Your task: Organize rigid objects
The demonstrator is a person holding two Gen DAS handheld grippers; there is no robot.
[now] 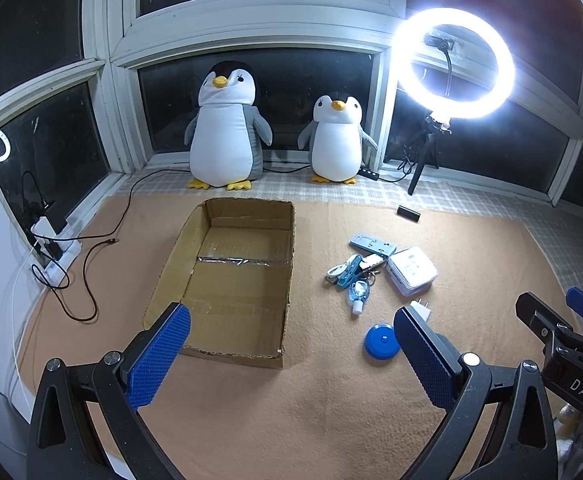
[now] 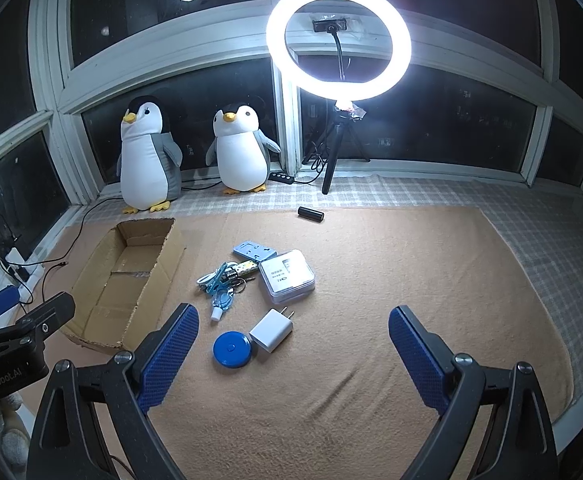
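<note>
Both grippers, left [image 1: 291,354] and right [image 2: 293,354], are hovering with jaws spread wide, gripping nothing. The round blue plastic disc [image 2: 230,350] is lying beside the white wall charger [image 2: 271,330], near the open brown cardboard box [image 1: 227,276].

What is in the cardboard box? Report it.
Nothing: the cardboard box is empty, its bare taped floor showing in both views; the small items lie outside on the blanket.

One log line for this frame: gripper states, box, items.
left gripper: open, empty | right gripper: open, empty | cardboard box: empty | blue disc, white charger: on mat, outside box
</note>
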